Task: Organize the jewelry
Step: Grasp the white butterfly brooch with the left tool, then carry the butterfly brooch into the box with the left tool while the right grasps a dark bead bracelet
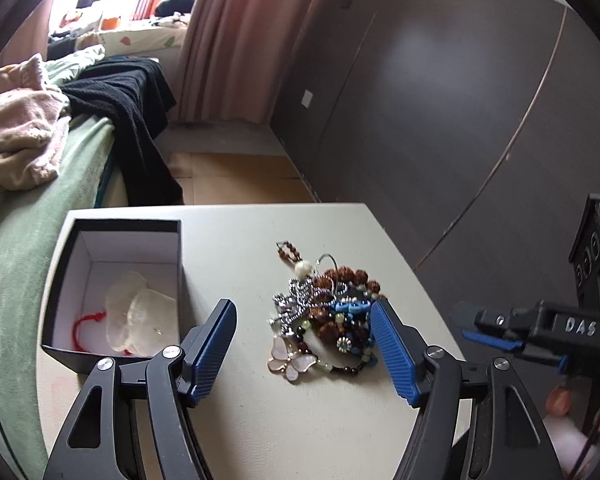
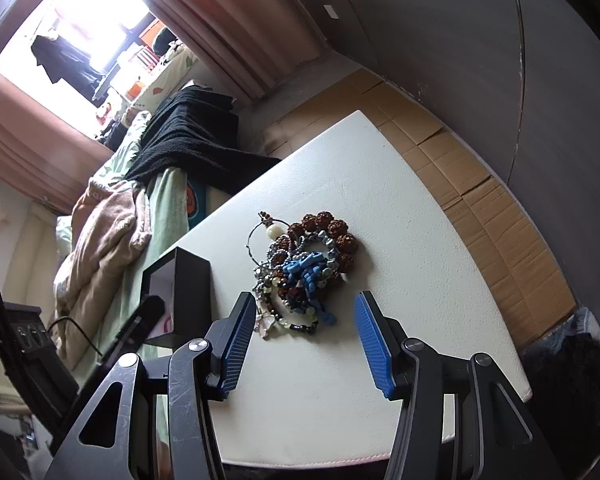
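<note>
A tangled heap of jewelry (image 1: pixel 326 316) lies on the middle of a pale cream table top (image 1: pixel 300 420). In the heap there are big brown knobby beads (image 2: pixel 332 228), a blue woven cord piece (image 1: pixel 354 306), a silver chain, a thin wire hoop with a white bead, small green and dark beads, and a butterfly pendant with pearly wings and a gold edge (image 1: pixel 290 358) at the near side of the heap.

To the left of the heap, apart from it, stands an open black square box with a white inside (image 1: pixel 120 280). In the box lie a translucent pale piece (image 1: pixel 142 312) and a thin red cord (image 1: pixel 86 322).

The left gripper (image 1: pixel 304 344), black with blue ribbed pads (image 1: pixel 392 356), is released; its jaws stand wide and nothing is held between them. In its own view the heap appears between the two fingers, nearer to the right pad, but I cannot tell if this pad touches it.

The right gripper (image 2: pixel 300 340) has its jaws apart too and grasps nothing; the heap lies just beyond its fingertips. In the left wrist view its black body carries the white letters "DAS" (image 1: pixel 580 326). No other writing can be read.

Beside the table is a bed with a green cover (image 1: pixel 28 216), a beige blanket (image 1: pixel 16 132) and a black knitted cloth (image 1: pixel 128 104). Behind are a pink curtain (image 1: pixel 236 40) and a dark grey wall (image 1: pixel 440 80).
</note>
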{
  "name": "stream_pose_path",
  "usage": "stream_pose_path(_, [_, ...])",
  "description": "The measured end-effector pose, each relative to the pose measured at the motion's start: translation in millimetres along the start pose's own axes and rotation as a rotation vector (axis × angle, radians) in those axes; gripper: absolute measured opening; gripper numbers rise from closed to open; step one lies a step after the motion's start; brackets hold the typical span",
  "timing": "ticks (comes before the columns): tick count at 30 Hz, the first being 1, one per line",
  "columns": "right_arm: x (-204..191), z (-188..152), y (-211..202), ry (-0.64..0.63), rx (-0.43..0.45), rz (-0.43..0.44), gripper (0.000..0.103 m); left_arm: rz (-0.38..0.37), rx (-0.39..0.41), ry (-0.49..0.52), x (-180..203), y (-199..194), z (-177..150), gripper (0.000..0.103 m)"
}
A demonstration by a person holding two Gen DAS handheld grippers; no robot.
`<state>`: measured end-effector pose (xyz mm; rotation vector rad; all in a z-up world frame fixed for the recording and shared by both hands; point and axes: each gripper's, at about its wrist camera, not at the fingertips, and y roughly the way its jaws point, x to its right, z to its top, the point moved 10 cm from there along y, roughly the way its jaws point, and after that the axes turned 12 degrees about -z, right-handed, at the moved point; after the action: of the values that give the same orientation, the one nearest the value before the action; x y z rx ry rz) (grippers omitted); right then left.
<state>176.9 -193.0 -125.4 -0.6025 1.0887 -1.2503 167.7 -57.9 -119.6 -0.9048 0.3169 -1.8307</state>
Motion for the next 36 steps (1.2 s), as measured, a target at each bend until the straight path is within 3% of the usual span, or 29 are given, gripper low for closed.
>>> stream_pose_path(7, [10, 5, 2, 0.01, -0.017, -0.003, 0.052, 0.07, -0.128, 0.092, -1, 31, -29, 0.069])
stream_pose_path(10, [15, 8, 1, 0.012, -0.014, -0.009, 0.052, 0.102, -0.174, 0.104, -8, 39, -40, 0.063])
stream_pose_path(15, [25, 13, -1, 0.034, -0.014, -0.011, 0.052, 0.143, -0.219, 0.113, -20, 51, -51, 0.062])
stream_pose_path(24, [18, 10, 5, 0.015, -0.036, 0.0, 0.052, 0.171, -0.231, 0.137, -28, 67, -55, 0.061])
stream_pose_path(26, [15, 8, 8, 0.008, -0.045, 0.009, 0.052, 0.173, -0.226, 0.146, -28, 67, -53, 0.054])
stream_pose_path(27, [13, 7, 10, 0.007, -0.049, 0.013, 0.052, 0.176, -0.226, 0.155, -28, 67, -52, 0.041])
stream_pose_path(36, [-8, -6, 40, -0.017, -0.128, 0.044, 0.052, 0.124, -0.218, 0.102, -33, 56, -44, 0.037])
